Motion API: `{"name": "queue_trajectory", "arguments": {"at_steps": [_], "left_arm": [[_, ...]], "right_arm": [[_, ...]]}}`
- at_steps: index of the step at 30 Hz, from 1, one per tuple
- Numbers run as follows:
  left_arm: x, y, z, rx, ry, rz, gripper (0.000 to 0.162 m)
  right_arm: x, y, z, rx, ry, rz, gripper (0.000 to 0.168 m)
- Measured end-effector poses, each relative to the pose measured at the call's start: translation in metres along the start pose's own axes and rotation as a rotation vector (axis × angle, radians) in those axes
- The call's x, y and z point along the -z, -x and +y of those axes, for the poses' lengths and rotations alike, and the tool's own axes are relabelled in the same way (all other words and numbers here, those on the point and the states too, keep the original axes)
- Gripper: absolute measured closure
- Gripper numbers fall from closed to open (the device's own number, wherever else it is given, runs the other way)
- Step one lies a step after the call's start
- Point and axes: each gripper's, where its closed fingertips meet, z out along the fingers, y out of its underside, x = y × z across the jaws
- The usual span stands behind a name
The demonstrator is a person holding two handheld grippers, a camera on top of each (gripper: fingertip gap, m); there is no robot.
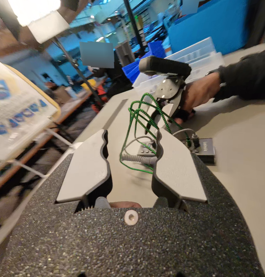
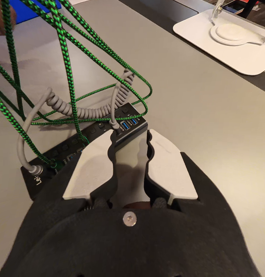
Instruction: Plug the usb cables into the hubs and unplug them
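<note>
- My left gripper [image 1: 131,151] hangs low over the grey desk [image 1: 233,194], tilted, its jaws spread apart and holding nothing.
- My right gripper [image 2: 129,131] points down at the black hub [image 2: 133,128], jaws parted and empty; one fingertip sits just beside the grey plug in the hub's end port.
- From the left wrist view, a bare hand [image 1: 202,93] in a dark sleeve carries the right gripper.
- The green braided cable [image 2: 65,49] rises in loops off the hub; the grey coiled cable [image 2: 86,110] drapes across it.
- Clear plastic bins [image 1: 196,52] stand at the far desk edge; I cannot tell their contents.
</note>
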Motion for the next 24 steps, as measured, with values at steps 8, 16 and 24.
{"name": "queue_trajectory", "arguments": {"at_steps": [8, 16, 24], "left_arm": [[-0.015, 0.020, 0.012, 0.350, -0.283, 0.218, 0.109], [0.026, -0.034, -0.032, 0.344, -0.327, 0.408, 0.138], [-0.028, -0.129, 0.020, 0.455, 0.147, 0.477, 0.127]], "right_arm": [[-0.001, -0.001, 0.001, -0.036, 0.004, -0.022, 0.129], [0.001, 0.002, -0.002, -0.043, -0.016, -0.065, 0.130], [0.021, 0.022, 0.017, 0.003, 0.052, -0.244, 0.133]]}}
